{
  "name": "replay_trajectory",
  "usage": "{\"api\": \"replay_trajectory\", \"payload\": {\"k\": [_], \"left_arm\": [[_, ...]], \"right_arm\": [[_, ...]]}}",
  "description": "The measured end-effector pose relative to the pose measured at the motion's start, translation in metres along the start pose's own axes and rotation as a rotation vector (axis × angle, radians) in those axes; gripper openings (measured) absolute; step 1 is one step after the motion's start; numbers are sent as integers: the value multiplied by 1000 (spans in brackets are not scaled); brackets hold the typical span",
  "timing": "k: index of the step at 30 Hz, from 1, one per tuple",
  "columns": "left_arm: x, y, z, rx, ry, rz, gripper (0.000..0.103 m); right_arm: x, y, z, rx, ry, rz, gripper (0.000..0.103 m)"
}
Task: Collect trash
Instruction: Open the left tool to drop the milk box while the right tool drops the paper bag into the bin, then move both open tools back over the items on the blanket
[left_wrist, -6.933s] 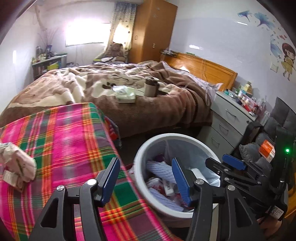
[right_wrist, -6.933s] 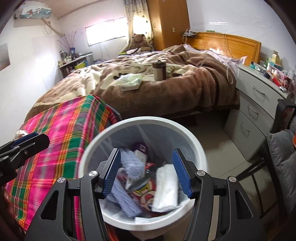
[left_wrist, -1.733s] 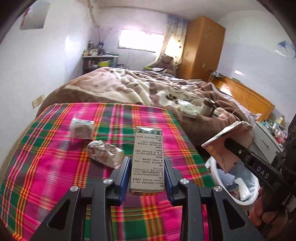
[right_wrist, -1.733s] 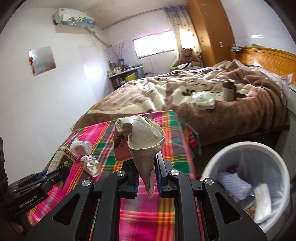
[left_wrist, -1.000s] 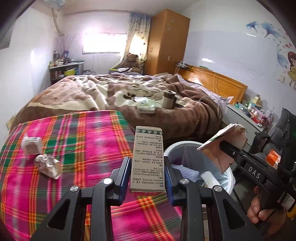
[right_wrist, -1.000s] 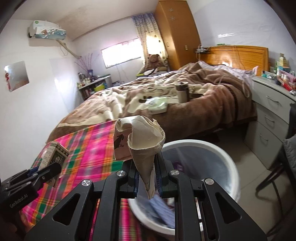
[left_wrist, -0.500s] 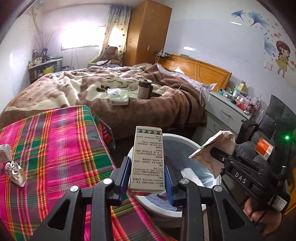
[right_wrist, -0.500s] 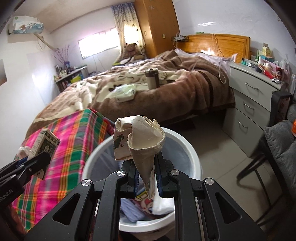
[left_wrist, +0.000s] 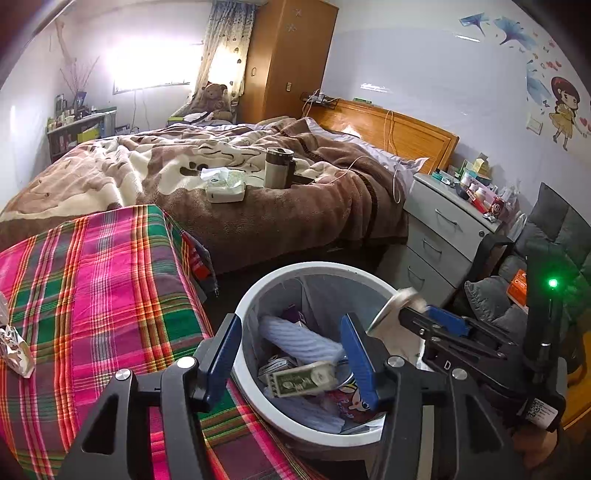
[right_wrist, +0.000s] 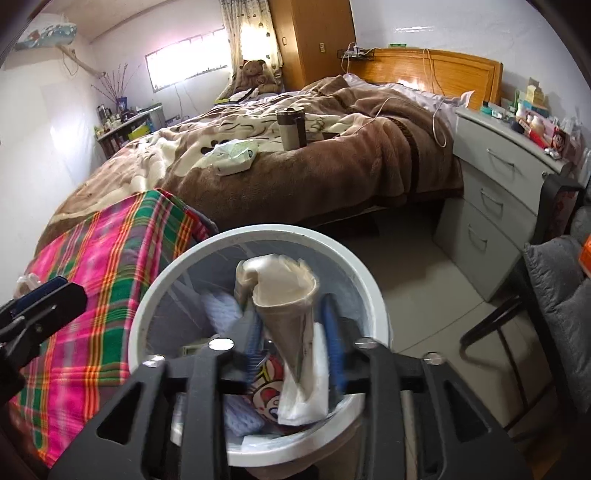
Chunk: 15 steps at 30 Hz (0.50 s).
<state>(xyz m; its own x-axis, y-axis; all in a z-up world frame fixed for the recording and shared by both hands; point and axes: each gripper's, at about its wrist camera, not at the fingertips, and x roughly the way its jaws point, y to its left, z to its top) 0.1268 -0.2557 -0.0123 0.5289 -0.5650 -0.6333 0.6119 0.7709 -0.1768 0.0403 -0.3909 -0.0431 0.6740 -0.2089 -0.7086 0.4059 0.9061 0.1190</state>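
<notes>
Both my claws are over the white bin (left_wrist: 258, 295), jaws opening, trash dropping in.

My left gripper (left_wrist: 291, 350) hangs above the near rim of the bin with its 2 blue pads spreading apart and nothing pressed between them; the green-printed box (left_wrist: 301, 378) lies beyond and below the pads, inside the bin, on top of the other rubbish and beside a pale blue cloth (left_wrist: 299, 338). My right gripper (right_wrist: 293, 332) sits over the bin's middle, its jaws blurred and parting; the crumpled paper cone (right_wrist: 284, 295) is upright between them, above the bin's contents, and I cannot tell whether a pad touches it. 1 foil wrapper (left_wrist: 14, 347) remains on the plaid cloth (left_wrist: 92, 288), well left of the bin.
</notes>
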Motion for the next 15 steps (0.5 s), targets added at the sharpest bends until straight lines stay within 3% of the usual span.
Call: {"api": "replay_trajectory", "payload": {"k": [15], "left_arm": [[-30, 27, -4, -45, -43, 45, 56]], "right_arm": [[-18, 12, 4, -18, -65, 34, 49]]}}
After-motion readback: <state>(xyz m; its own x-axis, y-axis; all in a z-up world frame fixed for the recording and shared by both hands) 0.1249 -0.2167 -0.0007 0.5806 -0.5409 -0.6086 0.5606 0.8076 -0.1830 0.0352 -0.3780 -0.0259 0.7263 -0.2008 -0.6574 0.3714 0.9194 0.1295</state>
